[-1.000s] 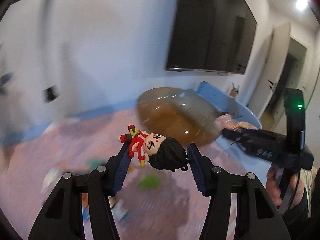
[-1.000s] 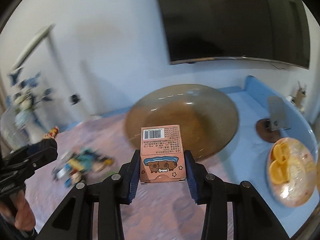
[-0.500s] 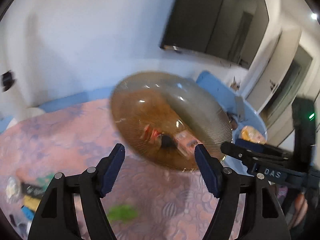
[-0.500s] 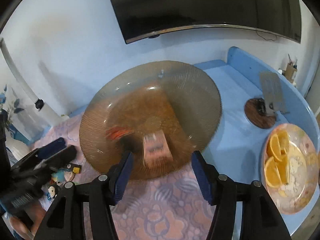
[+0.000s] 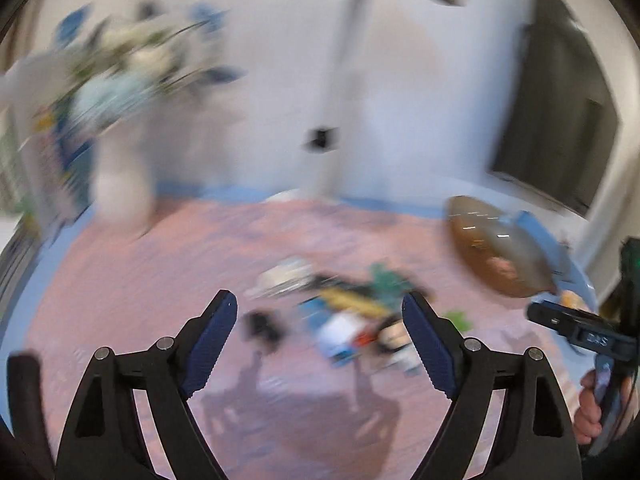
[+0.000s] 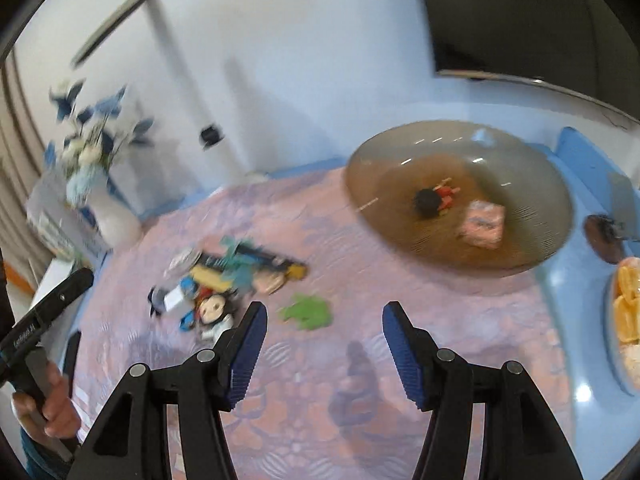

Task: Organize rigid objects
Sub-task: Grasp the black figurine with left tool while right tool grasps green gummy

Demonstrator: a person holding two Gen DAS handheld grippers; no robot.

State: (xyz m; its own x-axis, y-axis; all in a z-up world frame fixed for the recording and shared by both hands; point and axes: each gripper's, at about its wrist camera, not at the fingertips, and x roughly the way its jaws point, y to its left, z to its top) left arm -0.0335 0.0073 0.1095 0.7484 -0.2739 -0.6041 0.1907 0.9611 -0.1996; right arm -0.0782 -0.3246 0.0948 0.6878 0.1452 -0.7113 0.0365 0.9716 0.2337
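Note:
A brown glass bowl [image 6: 520, 160] at the right holds a black-haired doll in red [image 6: 434, 200] and a pink box [image 6: 482, 226]; the bowl also shows blurred in the left wrist view [image 5: 496, 256]. A pile of several small toys [image 6: 232, 280] lies on the pink cloth, blurred in the left wrist view [image 5: 344, 308]. A green toy [image 6: 308, 312] lies apart from the pile. My left gripper [image 5: 318, 340] is open and empty above the cloth in front of the pile. My right gripper [image 6: 322, 346] is open and empty near the green toy.
A white vase of blue flowers [image 6: 100, 184] stands at the back left. A plate of orange slices [image 6: 626, 312] sits at the right edge on the blue table [image 6: 580, 288]. A dark coaster [image 6: 604, 236] lies beside the bowl. A dark screen [image 6: 540, 20] hangs on the wall.
Both grippers let the doll and the pink box go into the bowl, then swung left, away from the bowl and toward the toy pile. Both are now open and empty.

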